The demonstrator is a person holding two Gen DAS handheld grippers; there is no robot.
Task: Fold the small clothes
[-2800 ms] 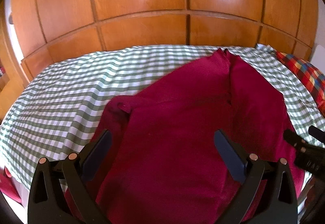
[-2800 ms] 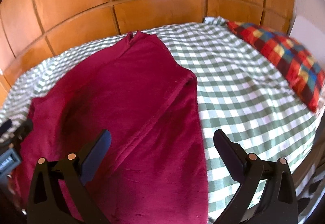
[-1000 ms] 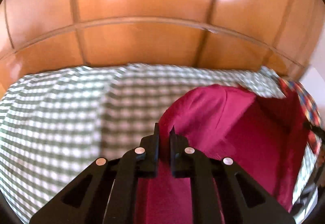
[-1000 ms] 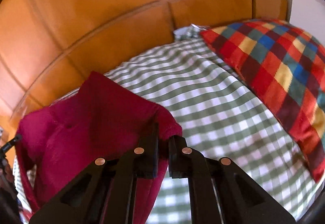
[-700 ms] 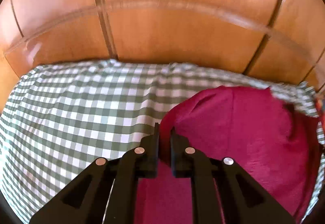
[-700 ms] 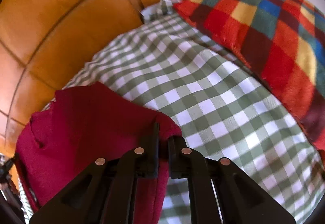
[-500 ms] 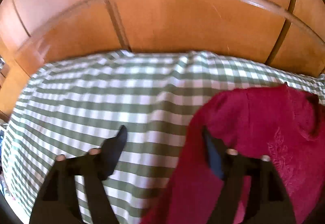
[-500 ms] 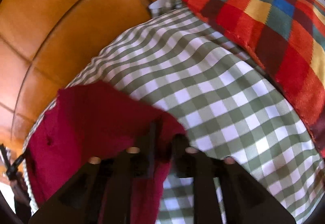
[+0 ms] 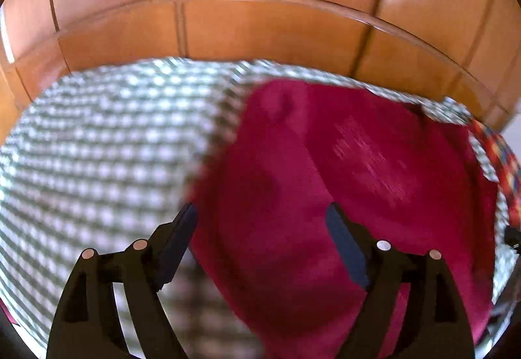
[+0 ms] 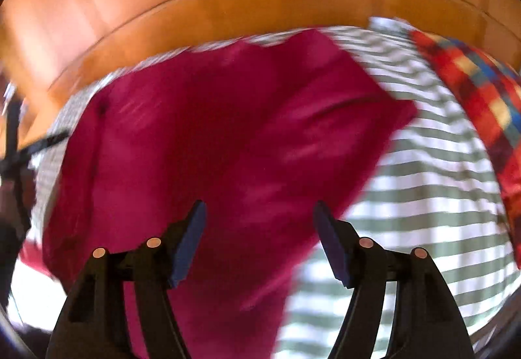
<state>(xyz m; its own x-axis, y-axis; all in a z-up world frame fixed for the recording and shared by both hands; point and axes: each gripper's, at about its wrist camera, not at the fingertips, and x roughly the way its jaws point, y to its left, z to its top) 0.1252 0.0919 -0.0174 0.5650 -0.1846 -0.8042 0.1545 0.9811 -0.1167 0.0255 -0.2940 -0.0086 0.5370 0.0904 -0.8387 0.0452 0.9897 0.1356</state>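
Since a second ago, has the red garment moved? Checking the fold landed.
Yes: the red garment dropped from the clamps onto the checked bedsheet, folded.

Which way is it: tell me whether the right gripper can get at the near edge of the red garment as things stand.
Probably yes. The right gripper has its jaws opening, with nothing pressed between them, and the red garment lies spread on the checked bedsheet directly ahead. Nothing sits between them, though the frame is blurred.
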